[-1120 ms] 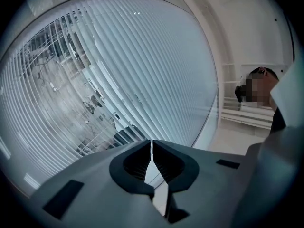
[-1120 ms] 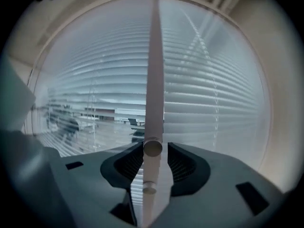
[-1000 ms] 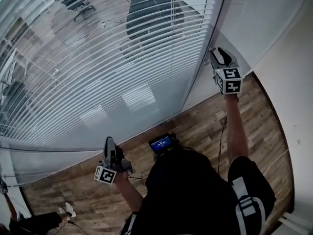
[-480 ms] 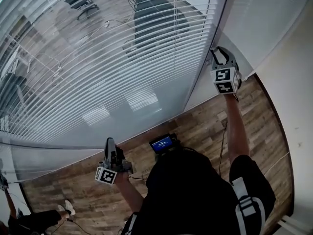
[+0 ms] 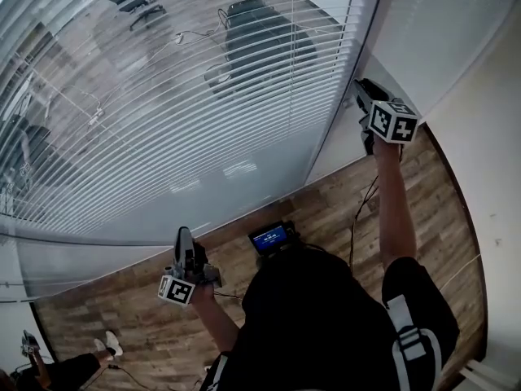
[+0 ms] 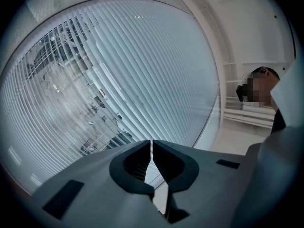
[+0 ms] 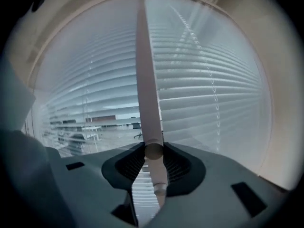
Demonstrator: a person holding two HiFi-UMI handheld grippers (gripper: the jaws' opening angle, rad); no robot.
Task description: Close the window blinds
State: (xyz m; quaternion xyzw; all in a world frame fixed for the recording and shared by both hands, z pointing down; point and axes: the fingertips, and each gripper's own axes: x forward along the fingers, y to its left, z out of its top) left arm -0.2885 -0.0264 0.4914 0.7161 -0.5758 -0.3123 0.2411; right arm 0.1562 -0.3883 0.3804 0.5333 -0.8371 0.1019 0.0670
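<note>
White slatted blinds [image 5: 163, 96] hang over the big window, and office chairs show dimly through them. My right gripper [image 5: 364, 88] is raised at the blinds' right edge. In the right gripper view its jaws have just been closing, and they now grip the pale tilt wand [image 7: 145, 80], which runs up from between the pads of the right gripper [image 7: 153, 151] in front of the slats [image 7: 213, 89]. My left gripper [image 5: 183, 239] hangs low near the floor, away from the wand. The left gripper [image 6: 152, 146] is shut with nothing in it and points up at the blinds [image 6: 118, 70].
A second blind [image 5: 431, 23] hangs right of the window post, beside a white wall [image 5: 488, 137]. The floor is wood [image 5: 342, 210]. A small device with a blue screen [image 5: 270, 238] sits on my chest. Another person's legs [image 5: 57, 369] show at lower left.
My right gripper has rolled about the wand, its marker cube turning to the right. The slats have tilted and the bright reflections on the glass have dimmed. The left gripper has stayed put.
</note>
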